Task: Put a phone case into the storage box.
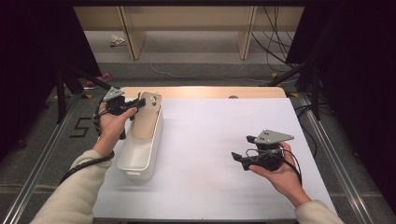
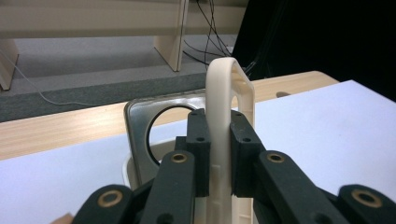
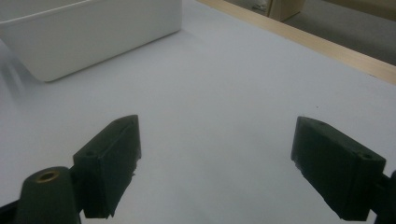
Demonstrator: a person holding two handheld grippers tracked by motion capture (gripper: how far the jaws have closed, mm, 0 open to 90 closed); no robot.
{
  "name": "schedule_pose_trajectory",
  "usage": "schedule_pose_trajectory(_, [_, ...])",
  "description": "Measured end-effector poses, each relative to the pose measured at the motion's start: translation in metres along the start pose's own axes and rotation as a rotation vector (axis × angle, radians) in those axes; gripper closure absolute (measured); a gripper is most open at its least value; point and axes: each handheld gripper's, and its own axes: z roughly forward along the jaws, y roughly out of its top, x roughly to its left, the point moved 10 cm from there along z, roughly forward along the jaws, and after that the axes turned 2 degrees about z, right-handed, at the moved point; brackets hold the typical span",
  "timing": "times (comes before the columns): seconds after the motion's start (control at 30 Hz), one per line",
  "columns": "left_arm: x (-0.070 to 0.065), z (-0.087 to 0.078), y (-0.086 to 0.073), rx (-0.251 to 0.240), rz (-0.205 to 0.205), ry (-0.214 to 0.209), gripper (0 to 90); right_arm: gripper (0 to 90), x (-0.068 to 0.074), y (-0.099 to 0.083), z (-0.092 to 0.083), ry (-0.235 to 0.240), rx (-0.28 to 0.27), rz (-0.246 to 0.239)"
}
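1. my left gripper (image 1: 140, 101) has its jaws closed on the lid (image 1: 146, 116), a flat beige piece with a round hole near its top end.
2. in the left gripper view the lid (image 2: 219, 140) stands edge-on between the two pads (image 2: 198, 154), both pressed flat against its faces; its rounded top rises above them.
3. the lid is tilted up, its far end raised in my grip and its near end down in the bin (image 1: 138, 154), over the bin's far half.
4. the bin is white, long and open, sitting at the left side of the white mat (image 1: 224, 140).
5. my right gripper (image 1: 239, 156) is well apart from the bin, held over the right of the mat; its jaws are spread wide with nothing between them.
6. the right gripper view shows the bin (image 3: 88, 32) ahead at upper left.
7. count: one lid, one bin, two grippers, two hands.
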Motion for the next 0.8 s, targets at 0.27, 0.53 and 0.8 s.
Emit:
schedule_pose_trajectory(0.27, [0.001,0.003,-0.001,0.03,0.012,0.003,80.5,16.6,0.0,0.0,0.001,0.002,-0.001,0.002])
schedule_pose_trajectory(0.53, [0.002,0.008,-0.004,0.074,0.022,0.005,80.3,16.6,0.0,0.0,0.001,0.002,-0.002,0.002])
schedule_pose_trajectory(0.8, [0.006,0.011,-0.006,0.098,0.022,0.01,79.3,16.6,0.0,0.0,0.001,0.002,-0.002,0.001])
